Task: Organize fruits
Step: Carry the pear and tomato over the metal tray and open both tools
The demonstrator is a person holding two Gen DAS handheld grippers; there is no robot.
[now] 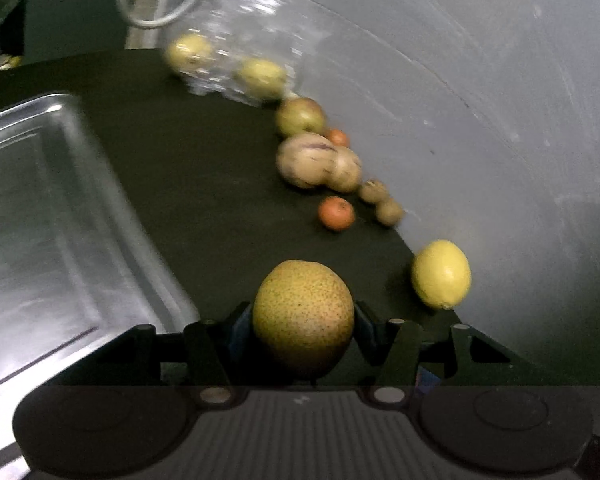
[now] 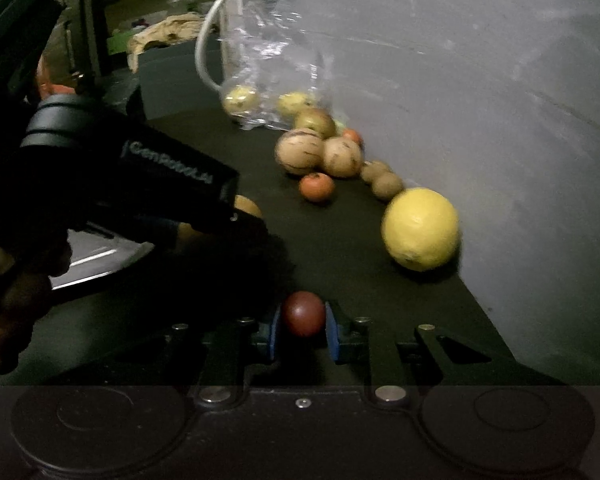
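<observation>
My left gripper (image 1: 303, 320) is shut on a speckled yellow-green pear (image 1: 303, 314), held just right of a metal tray (image 1: 40, 220). My right gripper (image 2: 303, 326) is shut on a small dark red fruit (image 2: 303, 314) between its blue pads (image 2: 332, 334). A lemon (image 1: 441, 274) (image 2: 420, 229) lies by the wall. Further back along the wall sit two striped pale melons (image 1: 316, 162) (image 2: 318, 156), an orange tangerine (image 1: 336, 213) (image 2: 317, 187), two small brown kiwis (image 1: 380, 202) (image 2: 382, 180) and a green-red apple (image 1: 300, 117) (image 2: 315, 122). The left gripper's body (image 2: 132, 176) fills the left of the right wrist view.
A clear plastic bag (image 1: 236, 40) (image 2: 272, 76) at the back holds two yellowish fruits. A second small tangerine (image 1: 337, 137) (image 2: 352, 135) sits behind the melons. A grey wall (image 1: 480, 100) borders the dark tabletop (image 1: 204, 184) on the right. A hand (image 2: 4, 300) shows at left.
</observation>
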